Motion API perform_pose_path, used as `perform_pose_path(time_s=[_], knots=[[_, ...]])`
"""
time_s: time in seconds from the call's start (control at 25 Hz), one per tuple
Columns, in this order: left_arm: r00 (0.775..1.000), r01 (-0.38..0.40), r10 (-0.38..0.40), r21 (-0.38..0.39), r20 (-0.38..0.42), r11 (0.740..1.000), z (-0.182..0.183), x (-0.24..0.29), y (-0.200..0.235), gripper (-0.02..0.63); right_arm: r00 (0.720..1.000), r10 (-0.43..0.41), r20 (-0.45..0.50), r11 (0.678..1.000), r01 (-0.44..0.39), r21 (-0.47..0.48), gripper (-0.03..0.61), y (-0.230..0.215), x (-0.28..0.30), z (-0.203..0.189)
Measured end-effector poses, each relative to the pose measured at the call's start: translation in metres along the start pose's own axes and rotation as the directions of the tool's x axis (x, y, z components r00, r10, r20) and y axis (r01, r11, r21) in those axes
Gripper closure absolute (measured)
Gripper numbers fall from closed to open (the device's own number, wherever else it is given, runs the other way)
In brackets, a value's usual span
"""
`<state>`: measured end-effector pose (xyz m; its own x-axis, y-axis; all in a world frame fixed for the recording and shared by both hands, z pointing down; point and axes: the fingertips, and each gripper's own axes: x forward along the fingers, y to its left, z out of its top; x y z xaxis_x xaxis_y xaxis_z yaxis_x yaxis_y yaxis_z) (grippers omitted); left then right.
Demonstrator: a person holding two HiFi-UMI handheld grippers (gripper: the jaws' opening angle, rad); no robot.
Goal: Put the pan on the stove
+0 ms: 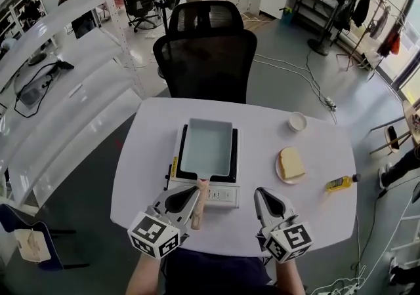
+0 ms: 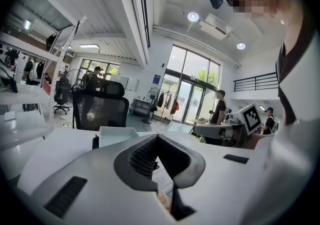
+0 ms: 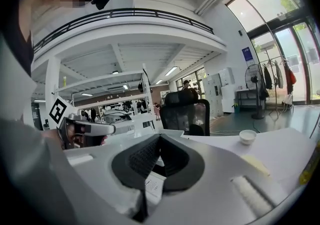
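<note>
A pale blue rectangular pan (image 1: 206,147) sits on the black-topped stove (image 1: 222,195) in the middle of the white table (image 1: 151,156). Its wooden handle (image 1: 199,207) points toward me. My left gripper (image 1: 195,191) lies along that handle, and its jaws are shut on it. In the left gripper view a bit of tan wood (image 2: 162,201) shows pinched where the left gripper (image 2: 172,205) closes, with the pan (image 2: 117,134) beyond. My right gripper (image 1: 260,191) rests to the right of the stove's front, shut and holding nothing; the right gripper (image 3: 138,210) shows its jaws meeting.
To the right of the stove are a plate with a bread slice (image 1: 291,164), a small white bowl (image 1: 297,121) and a yellow bottle (image 1: 341,183) near the table's right edge. A black office chair (image 1: 207,58) stands at the far side.
</note>
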<state>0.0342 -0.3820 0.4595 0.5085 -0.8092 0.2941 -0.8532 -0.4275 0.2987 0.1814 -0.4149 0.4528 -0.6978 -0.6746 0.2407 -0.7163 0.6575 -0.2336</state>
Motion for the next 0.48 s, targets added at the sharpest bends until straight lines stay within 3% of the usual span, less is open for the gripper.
perform_pose_path(time_s=[0.48], knots=[[0.994,-0.098,0.097,-0.024,-0.038,0.995,-0.011,0.003,0.016,0.603,1.000,-0.019,-0.015,0.999,0.020,0.033,0.577,-0.006,0.000,-0.011]])
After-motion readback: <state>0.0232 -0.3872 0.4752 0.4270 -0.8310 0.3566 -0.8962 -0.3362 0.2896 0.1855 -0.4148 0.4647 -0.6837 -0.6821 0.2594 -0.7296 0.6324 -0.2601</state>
